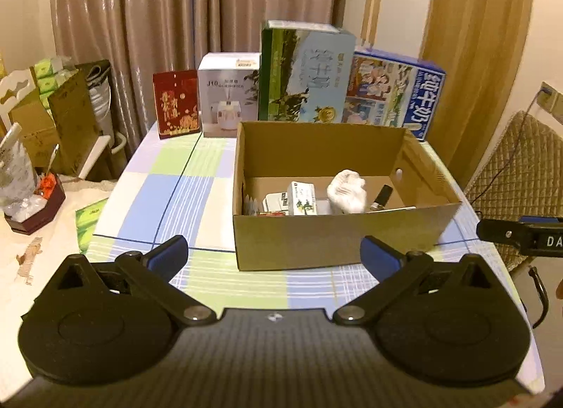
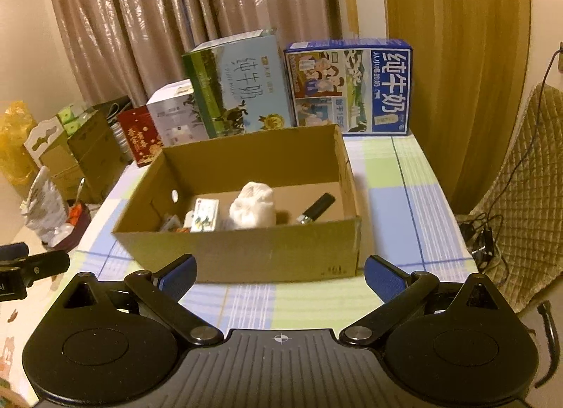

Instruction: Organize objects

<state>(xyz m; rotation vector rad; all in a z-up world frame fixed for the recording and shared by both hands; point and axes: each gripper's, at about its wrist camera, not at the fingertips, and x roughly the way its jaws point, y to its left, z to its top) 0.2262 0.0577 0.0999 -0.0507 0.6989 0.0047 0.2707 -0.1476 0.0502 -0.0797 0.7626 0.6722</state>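
An open cardboard box (image 1: pixel 337 235) stands on the checked tablecloth; it also shows in the right wrist view (image 2: pixel 246 249). Inside lie a white crumpled bundle (image 1: pixel 346 191) (image 2: pixel 251 209), a small white and green carton (image 1: pixel 301 197) (image 2: pixel 204 214), a black lighter (image 1: pixel 381 197) (image 2: pixel 316 207) and some small items at the left. My left gripper (image 1: pixel 274 256) is open and empty, just in front of the box. My right gripper (image 2: pixel 279 274) is open and empty, also in front of the box.
Behind the box stand a red box (image 1: pixel 176 103), a white humidifier box (image 1: pixel 228 95), a green milk carton (image 1: pixel 306 72) and a blue milk carton (image 1: pixel 394 91). A padded chair (image 2: pixel 527 197) is at the right. Cartons and clutter (image 1: pixel 52 119) are at the left.
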